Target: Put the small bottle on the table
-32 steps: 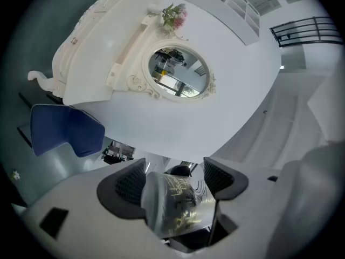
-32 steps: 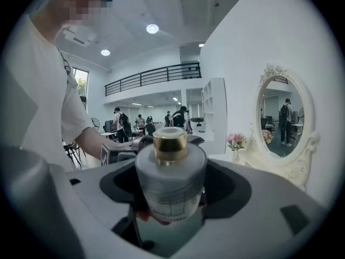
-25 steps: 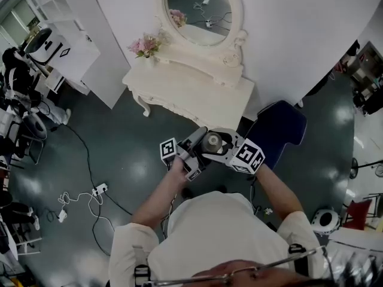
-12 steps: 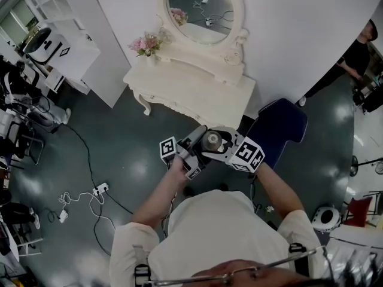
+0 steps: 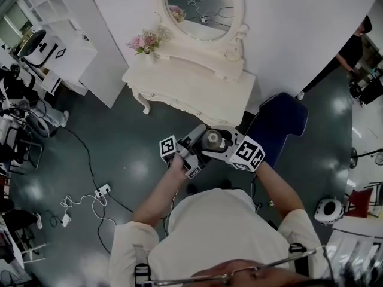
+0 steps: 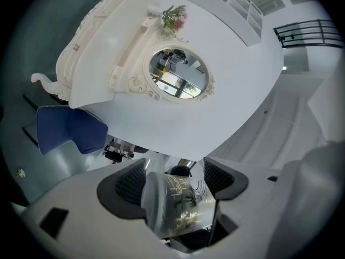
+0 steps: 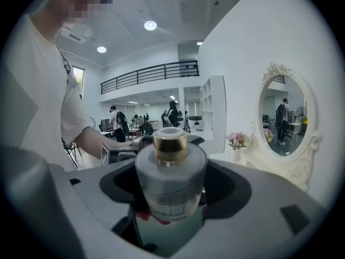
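The small bottle (image 5: 212,141), clear glass with a gold cap, is held in the air in front of my chest, above the dark floor. My left gripper (image 5: 200,144) and right gripper (image 5: 223,144) meet at it from either side. In the left gripper view the bottle's gold-printed body (image 6: 178,204) lies between the left gripper's (image 6: 175,179) jaws, both pads against it. The right gripper view shows the bottle (image 7: 170,190) standing cap-up between the right gripper's (image 7: 171,183) jaws, which are shut on it. The white dressing table (image 5: 185,85) stands ahead, its top bare.
An oval mirror (image 5: 200,8) and a vase of pink flowers (image 5: 146,42) sit at the back of the table. A blue chair (image 5: 278,127) stands to its right. White shelves (image 5: 54,40) are at far left, cables and a power strip (image 5: 99,191) on the floor. A person (image 5: 353,46) stands far right.
Both grippers and the bottle have kept their place. The view has tilted slightly, and the person at the far right has come into sight.
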Demonstrator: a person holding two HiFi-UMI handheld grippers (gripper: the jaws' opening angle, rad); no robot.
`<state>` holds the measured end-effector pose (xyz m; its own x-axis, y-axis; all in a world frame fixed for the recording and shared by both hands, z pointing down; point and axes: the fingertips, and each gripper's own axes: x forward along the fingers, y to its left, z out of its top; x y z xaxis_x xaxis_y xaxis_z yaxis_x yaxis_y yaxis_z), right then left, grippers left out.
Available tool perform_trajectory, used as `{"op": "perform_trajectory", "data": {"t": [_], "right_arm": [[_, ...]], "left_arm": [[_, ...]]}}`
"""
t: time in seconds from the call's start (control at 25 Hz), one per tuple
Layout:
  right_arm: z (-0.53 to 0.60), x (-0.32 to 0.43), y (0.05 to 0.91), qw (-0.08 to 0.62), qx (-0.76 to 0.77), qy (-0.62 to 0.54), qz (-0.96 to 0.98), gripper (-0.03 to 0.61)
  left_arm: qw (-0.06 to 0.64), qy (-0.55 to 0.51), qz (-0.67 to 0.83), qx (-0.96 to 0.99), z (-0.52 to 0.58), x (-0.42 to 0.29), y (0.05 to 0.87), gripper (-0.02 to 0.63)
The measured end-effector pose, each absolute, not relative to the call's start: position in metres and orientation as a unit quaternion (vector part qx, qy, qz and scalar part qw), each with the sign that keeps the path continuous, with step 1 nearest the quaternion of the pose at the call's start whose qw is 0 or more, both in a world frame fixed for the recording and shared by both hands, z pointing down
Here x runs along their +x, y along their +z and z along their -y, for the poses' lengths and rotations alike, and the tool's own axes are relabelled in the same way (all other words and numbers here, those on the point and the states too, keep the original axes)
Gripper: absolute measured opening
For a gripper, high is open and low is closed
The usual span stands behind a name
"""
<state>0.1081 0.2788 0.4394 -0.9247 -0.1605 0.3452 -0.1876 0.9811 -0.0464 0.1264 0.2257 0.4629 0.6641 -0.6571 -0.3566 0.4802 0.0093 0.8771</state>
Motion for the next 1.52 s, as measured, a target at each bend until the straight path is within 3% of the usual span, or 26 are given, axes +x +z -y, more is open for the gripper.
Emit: {"op": "perform_trajectory", "data": {"t": [0.8,1.52], "right_arm": [[-0.28,0.042,0.449,0.169,0.115,0.049,0.978,0.344],[-0.179,0.034,0.461,0.171,0.066,0.051,0.982,0.343]], "left_arm": [[0.721,-0.366,0.071,0.585,-0.228,0.063,0.474,0.337],[0.709,-0.4,0.102,0.571,-0.126,0.05,0.486,0.337]]}}
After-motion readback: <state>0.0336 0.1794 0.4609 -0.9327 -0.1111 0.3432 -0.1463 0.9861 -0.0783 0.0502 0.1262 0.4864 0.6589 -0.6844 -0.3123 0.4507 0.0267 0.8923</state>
